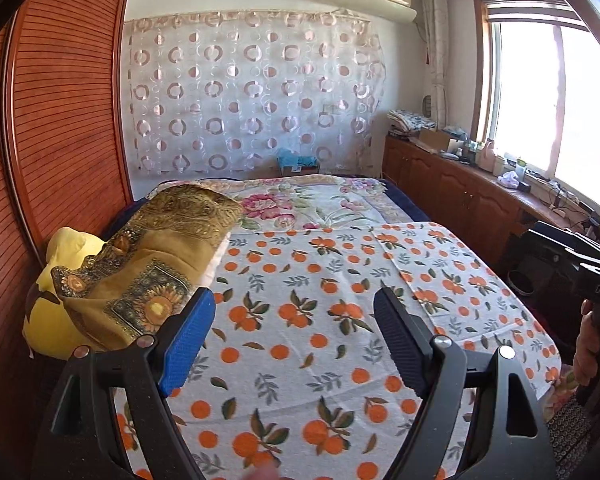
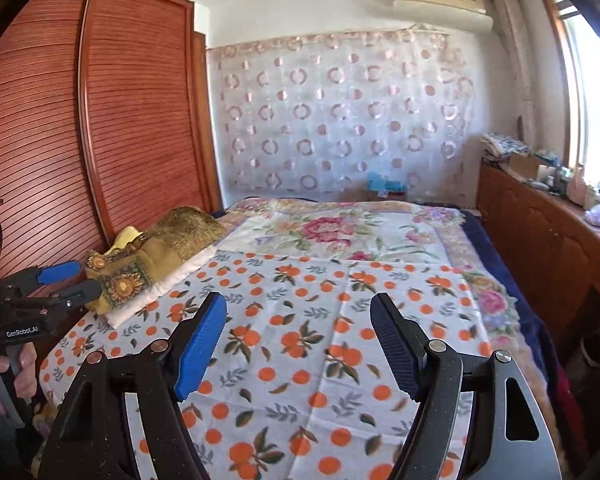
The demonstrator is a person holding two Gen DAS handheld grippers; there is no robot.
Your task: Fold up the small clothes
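A white cloth with an orange-fruit print (image 1: 320, 312) lies spread flat on the bed; it also shows in the right wrist view (image 2: 320, 320). Its far right part looks folded over, with a straight edge showing (image 1: 396, 264). My left gripper (image 1: 294, 312) is open and empty, held above the cloth's near left part. My right gripper (image 2: 298, 320) is open and empty above the cloth's near middle. The left gripper also shows at the left edge of the right wrist view (image 2: 70, 280). The right gripper's body shows at the right edge of the left wrist view (image 1: 580, 264).
A stack of brown sunflower-print and yellow pillows (image 1: 140, 272) sits at the cloth's left, against a wooden slatted wardrobe (image 1: 60, 140). A floral bedspread (image 1: 312, 200) covers the bed beyond. A wooden cabinet (image 1: 460, 188) with clutter runs along the right under the window.
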